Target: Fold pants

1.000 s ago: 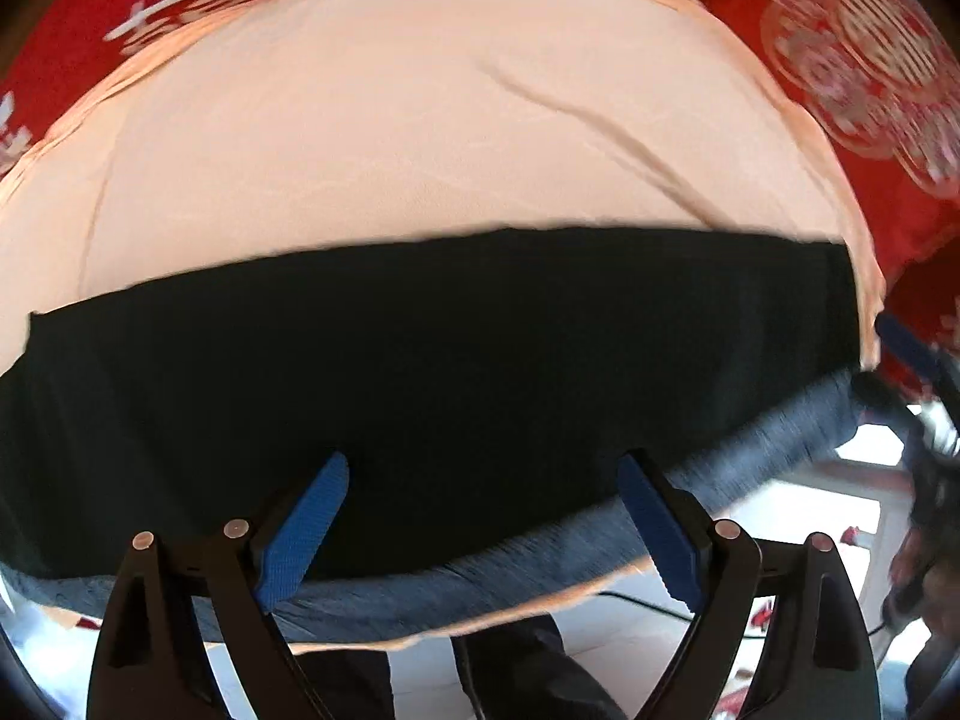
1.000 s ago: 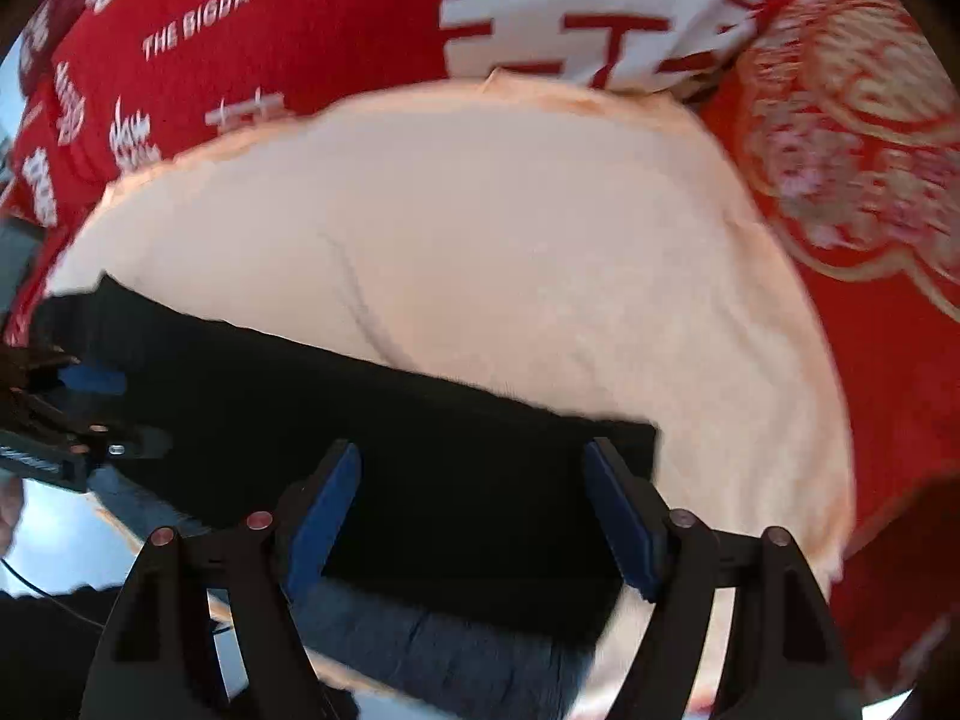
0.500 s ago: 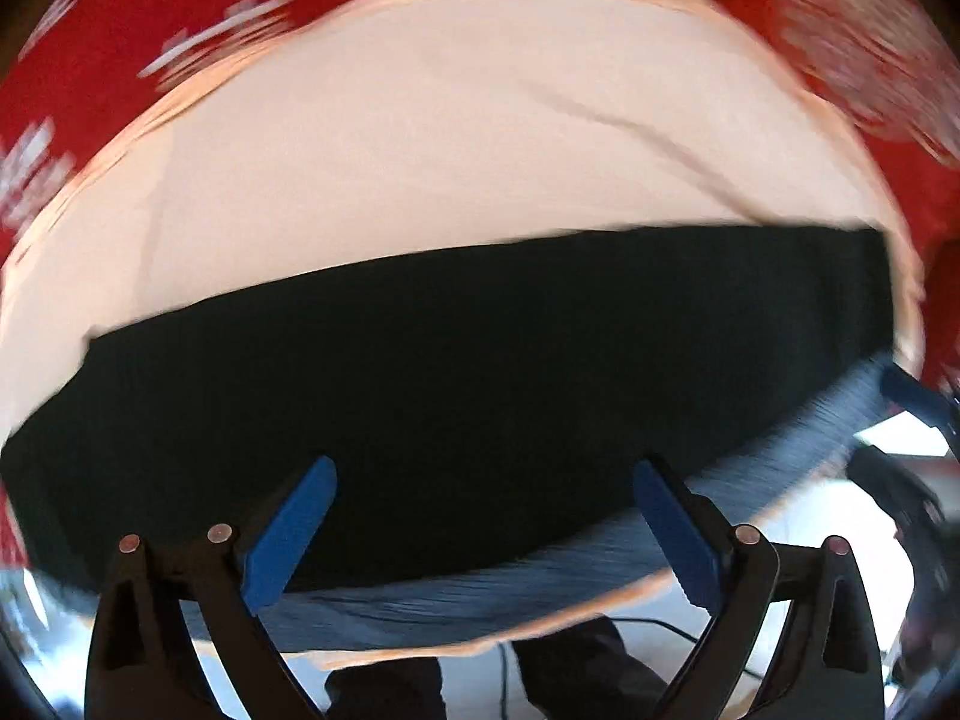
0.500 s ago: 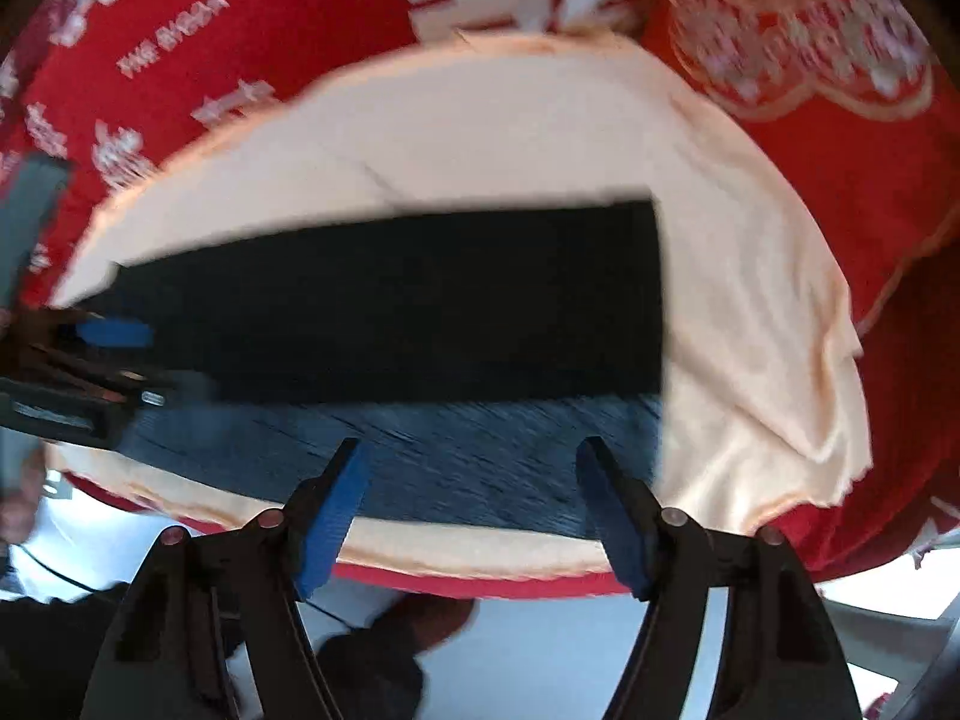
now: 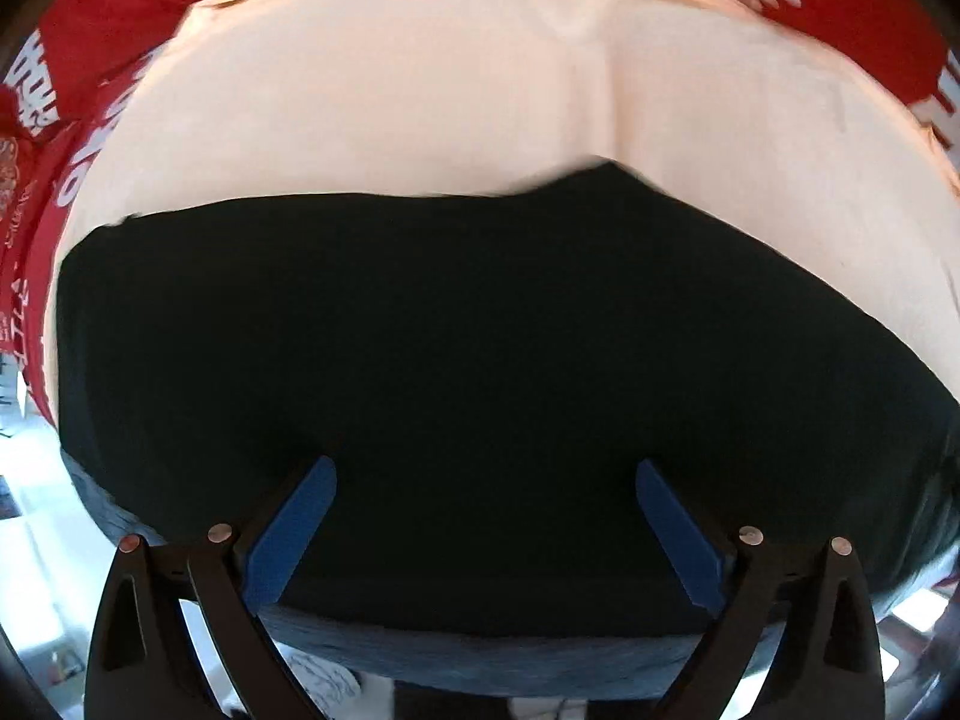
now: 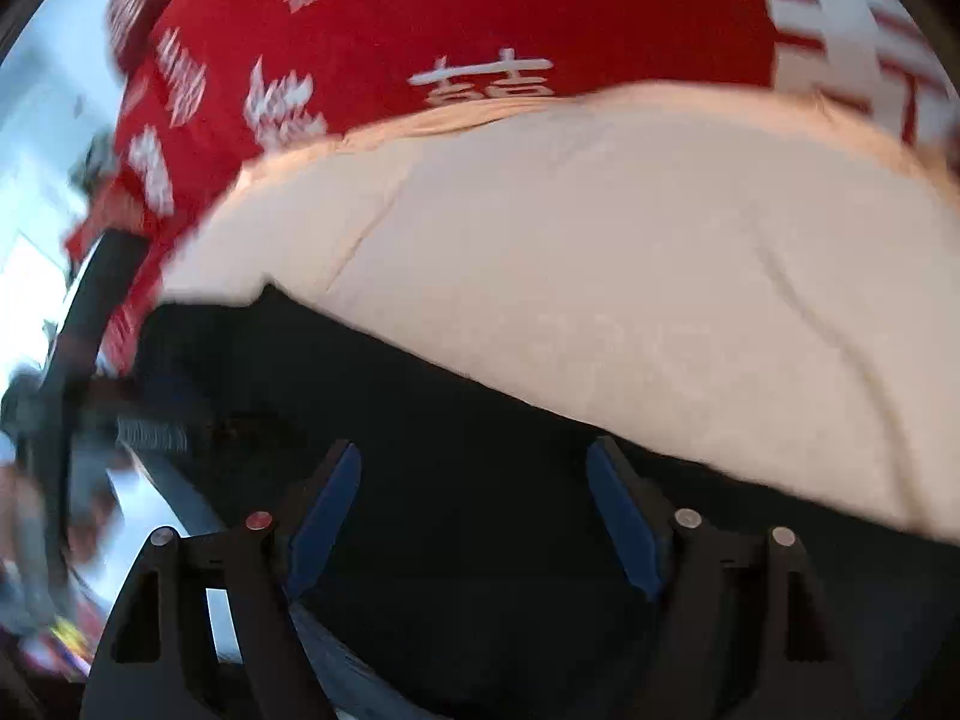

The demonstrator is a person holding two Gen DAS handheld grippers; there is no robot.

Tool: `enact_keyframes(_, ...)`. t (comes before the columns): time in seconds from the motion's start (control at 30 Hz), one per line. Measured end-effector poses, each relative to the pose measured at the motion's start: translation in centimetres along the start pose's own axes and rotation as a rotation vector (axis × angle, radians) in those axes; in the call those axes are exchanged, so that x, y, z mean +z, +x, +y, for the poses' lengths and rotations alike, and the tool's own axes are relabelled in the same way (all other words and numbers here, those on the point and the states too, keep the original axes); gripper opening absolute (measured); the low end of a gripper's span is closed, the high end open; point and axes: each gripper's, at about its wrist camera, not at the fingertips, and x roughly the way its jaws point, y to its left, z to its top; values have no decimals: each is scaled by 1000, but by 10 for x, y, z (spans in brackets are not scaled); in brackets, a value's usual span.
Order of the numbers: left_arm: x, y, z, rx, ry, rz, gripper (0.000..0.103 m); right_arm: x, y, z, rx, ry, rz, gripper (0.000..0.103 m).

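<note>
Left hand-held gripper (image 5: 486, 516): jaws spread wide, empty, low over dark pants (image 5: 480, 360) lying flat on a cream cloth (image 5: 420, 90) atop red printed fabric (image 5: 72, 18). Right hand-held gripper (image 6: 474, 510): also spread wide, empty, above the same pants (image 6: 480, 450).
</note>
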Motion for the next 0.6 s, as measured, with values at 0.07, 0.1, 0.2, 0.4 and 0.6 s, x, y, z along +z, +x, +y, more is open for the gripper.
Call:
enact_keyframes(0.07, -4, -3, 25, 32, -1, -2, 101, -14, -19, -16, -220, -76, 20, 78)
enact_keyframes(0.1, -6, -4, 44, 58, -7, 11, 101, -21, -26, -32, -295, -54, 37, 78)
enact_keyframes(0.2, -8, -10, 85, 65, -57, 20, 101, -57, -69, -108, -358, 152, 31, 78)
enact_keyframes(0.4, -3, -30, 87, 2, -36, -38, 101, -37, -81, -78, -449, 144, 91, 80)
enact_keyframes(0.6, -14, -16, 5, -28, 190, -22, 101, 6, -2, 95, -133, -65, 103, 81)
